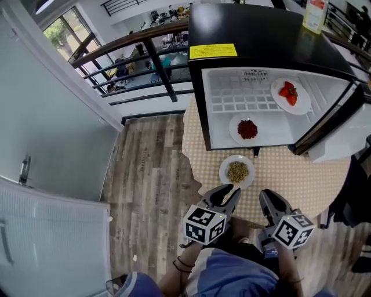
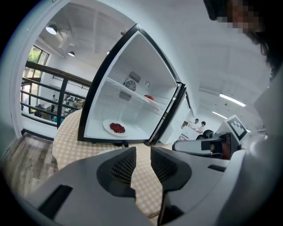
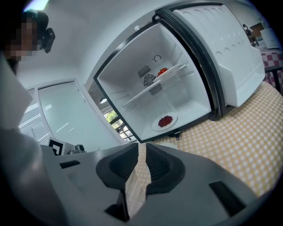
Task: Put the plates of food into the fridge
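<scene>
A black mini fridge stands open on a round table with a yellow checked cloth. On its upper shelf lies a white plate of red fruit. A plate of dark red food lies on the fridge floor, also seen from both grippers. A third plate with yellow-green food rests on the cloth just in front of the fridge. My left gripper hovers just short of that plate, jaws nearly together and empty. The right gripper is beside it, also empty.
The fridge door swings out to the right over the table. A bottle stands on the fridge top. A dark railing runs behind, wooden floor lies left, and a glass door is at far left.
</scene>
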